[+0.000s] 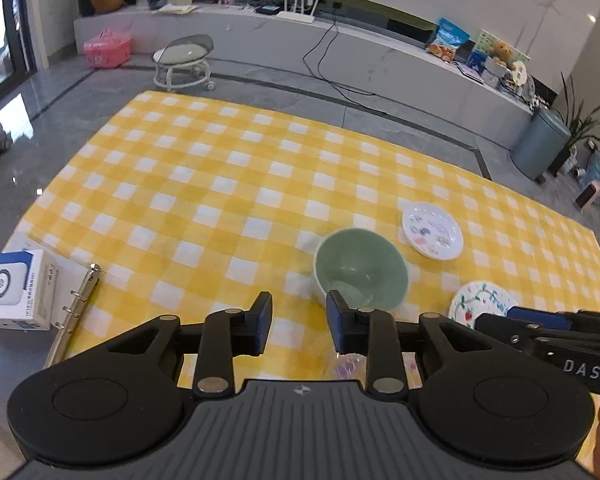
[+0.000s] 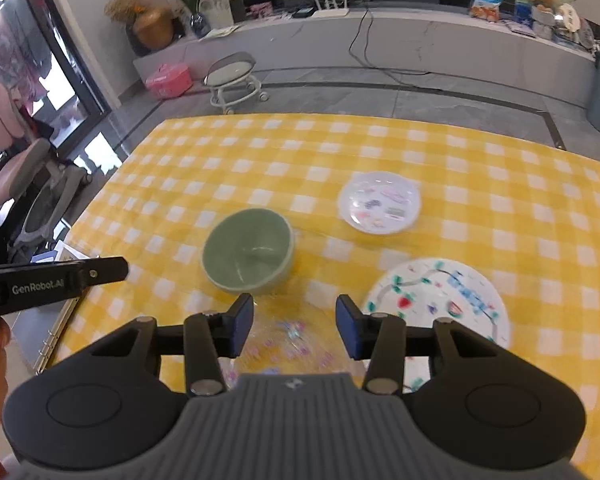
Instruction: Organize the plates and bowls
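blurred: clear dish (image 2: 288, 340) | half hidden: strawberry plate (image 1: 482, 306)

Desk (image 2: 480, 152) carries green ceramic bowl (image 2: 248, 250) at centre; small white patterned plate (image 2: 380, 202) behind, to right; larger white strawberry-print plate (image 2: 440, 300) nearer, right of bowl; clear printed dish (image 2: 288, 340) nearest; ring binder (image 1: 74, 312) at left edge.

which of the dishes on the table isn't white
The green bowl. It is deep and plain green inside and out, while the small plate and large plate are flat, white, with coloured drawings.
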### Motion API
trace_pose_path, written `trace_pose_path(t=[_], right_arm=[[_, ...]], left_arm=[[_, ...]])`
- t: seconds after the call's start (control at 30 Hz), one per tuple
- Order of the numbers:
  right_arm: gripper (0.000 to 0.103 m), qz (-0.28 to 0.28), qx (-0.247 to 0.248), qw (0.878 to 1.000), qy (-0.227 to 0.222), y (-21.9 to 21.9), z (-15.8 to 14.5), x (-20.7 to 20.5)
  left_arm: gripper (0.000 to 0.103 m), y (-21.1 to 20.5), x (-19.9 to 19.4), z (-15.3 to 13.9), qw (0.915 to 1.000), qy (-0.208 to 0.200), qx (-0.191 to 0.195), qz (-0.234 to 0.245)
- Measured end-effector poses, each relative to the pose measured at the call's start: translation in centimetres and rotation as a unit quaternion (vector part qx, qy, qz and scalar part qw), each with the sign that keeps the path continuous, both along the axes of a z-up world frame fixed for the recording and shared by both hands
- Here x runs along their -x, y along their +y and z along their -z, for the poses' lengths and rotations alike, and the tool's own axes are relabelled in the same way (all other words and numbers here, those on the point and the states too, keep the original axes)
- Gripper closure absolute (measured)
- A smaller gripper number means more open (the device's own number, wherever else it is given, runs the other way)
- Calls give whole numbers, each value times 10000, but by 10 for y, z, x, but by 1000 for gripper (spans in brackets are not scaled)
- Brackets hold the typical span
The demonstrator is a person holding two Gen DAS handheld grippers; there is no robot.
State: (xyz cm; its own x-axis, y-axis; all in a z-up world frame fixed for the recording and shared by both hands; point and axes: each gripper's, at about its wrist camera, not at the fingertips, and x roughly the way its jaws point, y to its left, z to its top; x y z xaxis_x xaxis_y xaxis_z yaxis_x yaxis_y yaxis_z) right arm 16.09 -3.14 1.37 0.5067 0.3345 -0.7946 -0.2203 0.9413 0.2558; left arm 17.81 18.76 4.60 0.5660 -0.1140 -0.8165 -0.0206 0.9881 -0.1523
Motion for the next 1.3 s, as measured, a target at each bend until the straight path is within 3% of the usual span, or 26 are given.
trace_pose_path(t=[0.13, 0.3, 0.37, 0.63, 0.7, 1.07, 1.2, 1.3], right_arm=[[55, 80, -71, 9996, 250, 15, 8, -21], [53, 327, -121, 9986, 410, 26, 18, -45], [46, 462, -270, 9970, 566, 27, 23, -54], [47, 598, -372, 9927, 977, 41, 44, -82], [55, 617, -391, 9916, 1065, 42, 48, -88], [71, 633, -189, 9891, 1318, 47, 72, -103], [85, 638, -125, 9879, 1406, 46, 82, -104], [93, 673, -157, 9868, 1464, 42, 88, -105]], left_arm=[[67, 6, -15, 9, 9999, 56, 91, -120], [56, 12, -31, 20, 9994, 37, 211, -268], [54, 14, -37, 25, 9989, 61, 280, -362], [53, 19, -53, 47, 9976, 165, 433, -509], [54, 20, -56, 51, 9972, 214, 473, -534], [55, 17, -65, 69, 9950, 400, 782, -481], [55, 10, -68, 71, 9933, 420, 1002, -386], [55, 1, -70, 72, 9942, 461, 924, -308]])
